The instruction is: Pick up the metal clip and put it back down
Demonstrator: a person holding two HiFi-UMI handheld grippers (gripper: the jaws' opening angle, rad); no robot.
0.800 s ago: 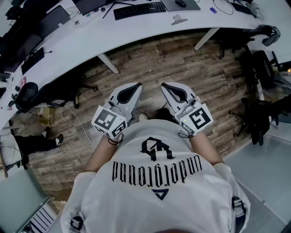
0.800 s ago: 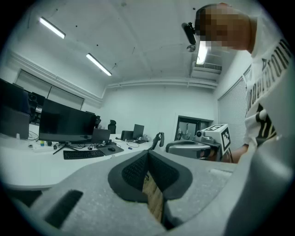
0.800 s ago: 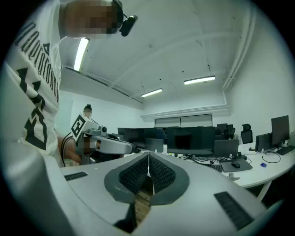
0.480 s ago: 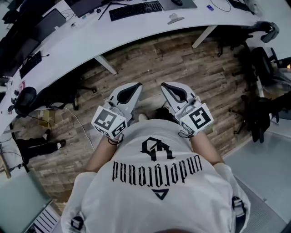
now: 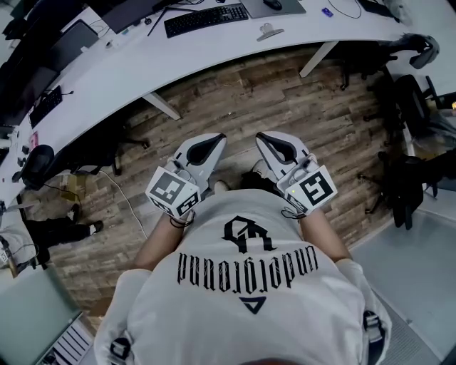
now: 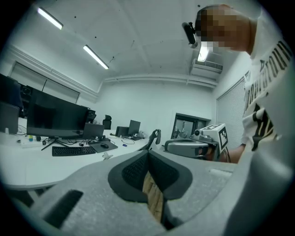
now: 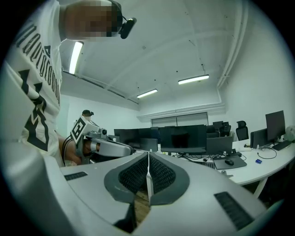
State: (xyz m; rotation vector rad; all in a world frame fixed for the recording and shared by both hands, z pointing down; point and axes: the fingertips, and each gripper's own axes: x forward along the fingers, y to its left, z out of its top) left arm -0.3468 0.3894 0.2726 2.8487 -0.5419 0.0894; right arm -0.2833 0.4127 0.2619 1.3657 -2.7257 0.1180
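Grippers come first: the left gripper [image 5: 214, 140] and right gripper [image 5: 267, 139] are held close to the person's torso, each with its jaws pressed together on nothing. Beyond them lies the wooden floor [image 5: 271, 93], then the curved white surface [image 5: 214, 50]. The metal clip [image 5: 269, 31] rests there near the front edge, just beside the keyboard [image 5: 206, 16] and well apart from both grippers.

Risk: a closed gripper arriving at the clip would likely nudge it off the edge. The clip looks small and smooth, so a shallow pinch may slip.

The head view shows the stretch between grippers and clip. Only the gripper views confirm that the jaws are closed and empty.
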